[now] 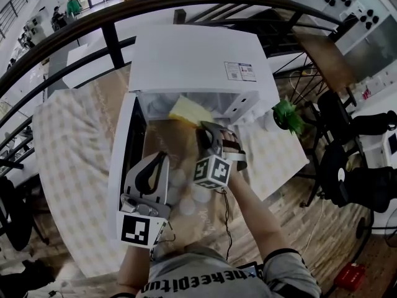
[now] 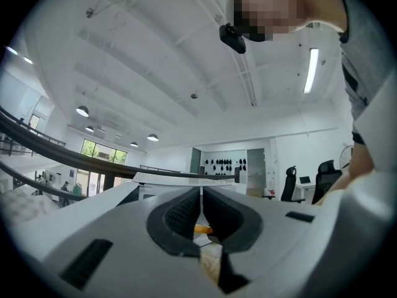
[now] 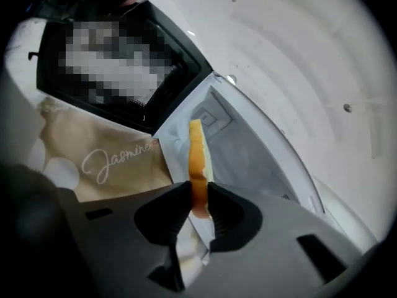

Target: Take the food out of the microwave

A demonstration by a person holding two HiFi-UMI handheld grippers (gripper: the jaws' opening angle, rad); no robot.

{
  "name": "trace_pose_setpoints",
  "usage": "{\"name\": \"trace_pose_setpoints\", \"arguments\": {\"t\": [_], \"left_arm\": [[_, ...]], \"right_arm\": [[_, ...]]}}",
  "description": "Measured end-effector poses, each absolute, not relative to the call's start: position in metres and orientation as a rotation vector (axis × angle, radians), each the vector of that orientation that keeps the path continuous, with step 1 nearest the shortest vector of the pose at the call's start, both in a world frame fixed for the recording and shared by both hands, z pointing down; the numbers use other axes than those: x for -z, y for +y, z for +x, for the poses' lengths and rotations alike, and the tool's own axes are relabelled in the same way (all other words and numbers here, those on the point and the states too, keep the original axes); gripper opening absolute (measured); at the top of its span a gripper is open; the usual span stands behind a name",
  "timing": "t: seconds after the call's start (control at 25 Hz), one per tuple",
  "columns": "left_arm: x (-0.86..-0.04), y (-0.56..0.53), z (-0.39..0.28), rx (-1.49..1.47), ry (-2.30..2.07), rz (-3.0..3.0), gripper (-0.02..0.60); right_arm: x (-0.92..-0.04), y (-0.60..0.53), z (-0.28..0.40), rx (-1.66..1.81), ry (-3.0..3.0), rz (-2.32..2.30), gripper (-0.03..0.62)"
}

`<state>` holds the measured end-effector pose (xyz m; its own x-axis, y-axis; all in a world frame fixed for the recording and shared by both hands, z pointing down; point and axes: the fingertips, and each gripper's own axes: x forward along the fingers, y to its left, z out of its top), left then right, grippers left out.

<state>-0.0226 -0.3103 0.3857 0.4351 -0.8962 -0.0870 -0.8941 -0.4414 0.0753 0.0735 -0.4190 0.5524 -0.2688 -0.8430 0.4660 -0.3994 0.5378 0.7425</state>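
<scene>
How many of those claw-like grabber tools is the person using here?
2. The left gripper hangs shut and empty in front of the open microwave; the right gripper pinches a yellow food slice at the microwave's mouth. None seem hidden.

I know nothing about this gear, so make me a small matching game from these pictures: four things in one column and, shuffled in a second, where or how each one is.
Things
1. food
2. left gripper
3. microwave door
4. plant

Places and states
A. swung open
B. jaws together, nothing between them
C. to the right of the microwave in the head view
D. pinched in the right gripper

Pairs: 1-D, 2-B, 3-A, 4-C
</scene>
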Motion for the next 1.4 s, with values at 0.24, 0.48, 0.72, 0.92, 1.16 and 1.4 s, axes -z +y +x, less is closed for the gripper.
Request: {"name": "trace_pose_setpoints", "arguments": {"t": [0.24, 0.48, 0.72, 0.92, 1.16, 1.4], "left_arm": [[-0.375, -0.304, -0.021, 0.191, -1.653, 2.657, 0.015], [-0.369, -0.296, -0.02, 0.192, -1.652, 2.658, 0.015], [-0.359, -0.286, -0.017, 0.199, -1.652, 2.671, 0.015], [-0.351, -0.278, -0.015, 0.215, -1.648, 2.685, 0.015], [-0.342, -0.268, -0.014, 0.229, -1.647, 2.696, 0.015], [-0.336, -0.257, -0.014, 0.238, -1.641, 2.692, 0.015]], "right_arm": [[-0.535, -0.4, 0.079, 0.5, -1.964, 1.075, 0.084], [-0.517, -0.383, 0.09, 0.369, -2.05, 1.148, 0.084], [-0.497, -0.362, 0.095, 0.279, -2.125, 1.206, 0.084], [-0.48, -0.347, 0.099, 0.224, -2.175, 1.262, 0.086], [-0.46, -0.328, 0.106, 0.172, -2.23, 1.325, 0.087], [-0.439, -0.307, 0.11, 0.136, -2.297, 1.396, 0.087]]}}
